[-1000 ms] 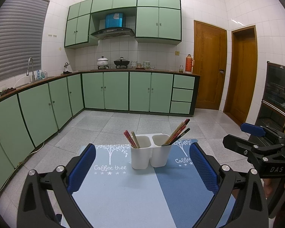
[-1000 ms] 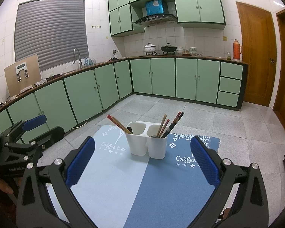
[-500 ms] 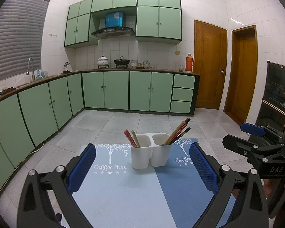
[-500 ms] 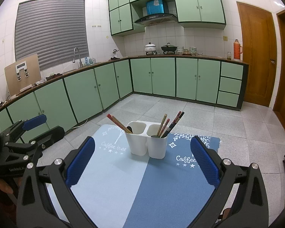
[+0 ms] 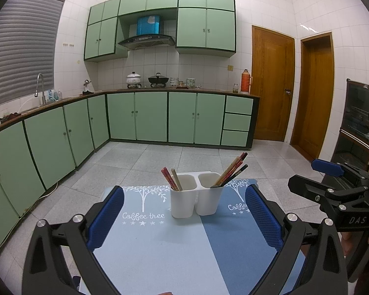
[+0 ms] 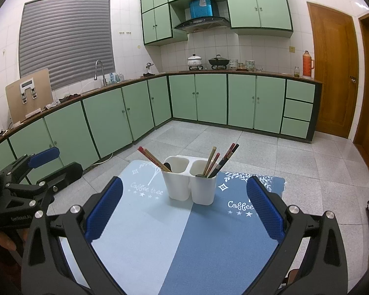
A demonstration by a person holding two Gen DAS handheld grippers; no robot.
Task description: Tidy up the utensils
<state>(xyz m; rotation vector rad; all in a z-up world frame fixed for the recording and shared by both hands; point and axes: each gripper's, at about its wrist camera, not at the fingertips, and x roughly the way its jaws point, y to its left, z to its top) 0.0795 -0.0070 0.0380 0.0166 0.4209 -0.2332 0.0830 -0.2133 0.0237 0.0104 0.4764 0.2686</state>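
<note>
A white two-cup utensil holder point(image 5: 195, 194) stands near the far edge of a blue two-tone table mat point(image 5: 174, 250). Its left cup holds red and tan chopsticks point(image 5: 171, 178); its right cup holds several red, tan and dark chopsticks point(image 5: 231, 169). The holder also shows in the right wrist view point(image 6: 189, 184). My left gripper point(image 5: 184, 218) is open and empty, short of the holder. My right gripper point(image 6: 184, 209) is open and empty, also short of it. The right gripper shows at the right edge of the left wrist view point(image 5: 337, 191), and the left gripper at the left edge of the right wrist view point(image 6: 29, 179).
The mat point(image 6: 184, 241) reads "Coffee tree". Beyond the table lies a grey tiled floor point(image 5: 160, 157), with green kitchen cabinets point(image 5: 160, 118) along the back and left walls. Wooden doors point(image 5: 273, 83) and a dark glass-fronted cabinet point(image 5: 359, 123) stand at the right.
</note>
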